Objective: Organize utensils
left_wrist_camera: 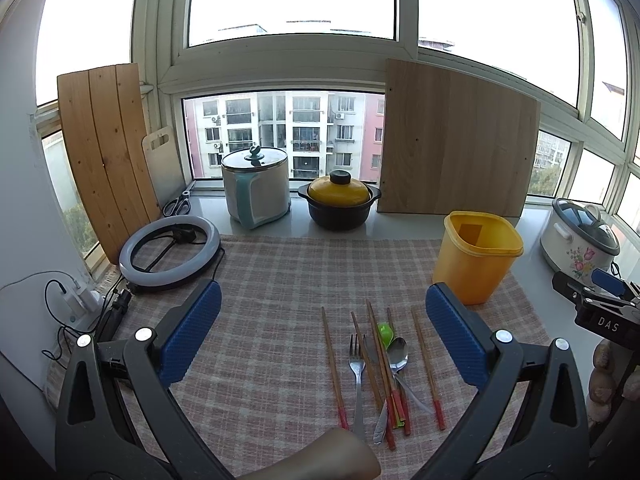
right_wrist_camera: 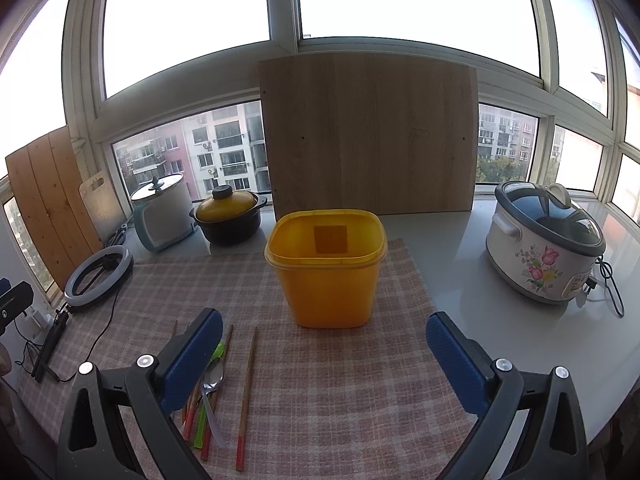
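One fork (left_wrist_camera: 357, 364) shows only in the left wrist view.

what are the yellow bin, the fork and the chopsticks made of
Yellow bin: likely plastic, from its smooth, slightly translucent walls and moulded rim. Fork: metal, probably stainless steel, grey with a shiny reflective finish. Chopsticks: apparently wood or bamboo, matte brown shafts with red painted ends.

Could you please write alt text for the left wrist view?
The open left gripper hovers over chopsticks, a fork and a spoon lying on a checked cloth. An empty yellow container stands behind them.
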`<control>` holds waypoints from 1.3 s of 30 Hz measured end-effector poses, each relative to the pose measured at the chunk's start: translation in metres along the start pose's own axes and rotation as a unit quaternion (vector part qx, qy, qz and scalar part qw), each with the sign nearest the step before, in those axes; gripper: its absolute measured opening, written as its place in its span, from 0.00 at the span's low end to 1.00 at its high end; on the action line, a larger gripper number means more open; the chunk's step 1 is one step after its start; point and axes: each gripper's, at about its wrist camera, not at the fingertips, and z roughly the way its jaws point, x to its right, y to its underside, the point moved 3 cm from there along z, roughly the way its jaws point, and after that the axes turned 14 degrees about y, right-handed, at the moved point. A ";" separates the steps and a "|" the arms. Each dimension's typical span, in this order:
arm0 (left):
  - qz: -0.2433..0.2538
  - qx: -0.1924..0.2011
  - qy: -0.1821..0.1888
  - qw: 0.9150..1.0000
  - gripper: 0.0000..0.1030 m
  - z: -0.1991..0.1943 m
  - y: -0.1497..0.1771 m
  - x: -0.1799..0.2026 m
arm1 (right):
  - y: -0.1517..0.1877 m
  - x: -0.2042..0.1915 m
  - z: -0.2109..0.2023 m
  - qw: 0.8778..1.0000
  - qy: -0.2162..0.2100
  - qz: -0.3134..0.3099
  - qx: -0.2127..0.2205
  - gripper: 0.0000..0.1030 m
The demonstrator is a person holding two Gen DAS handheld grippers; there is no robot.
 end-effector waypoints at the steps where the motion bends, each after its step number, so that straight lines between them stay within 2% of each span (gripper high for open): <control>1: 0.001 0.000 -0.001 1.000 1.00 0.001 0.000 0.000 | 0.000 0.000 0.000 1.000 0.000 0.000 0.000 1.00; 39: -0.002 -0.003 0.000 1.000 1.00 0.007 0.002 0.003 | 0.001 -0.004 0.005 1.000 0.004 -0.003 -0.005 1.00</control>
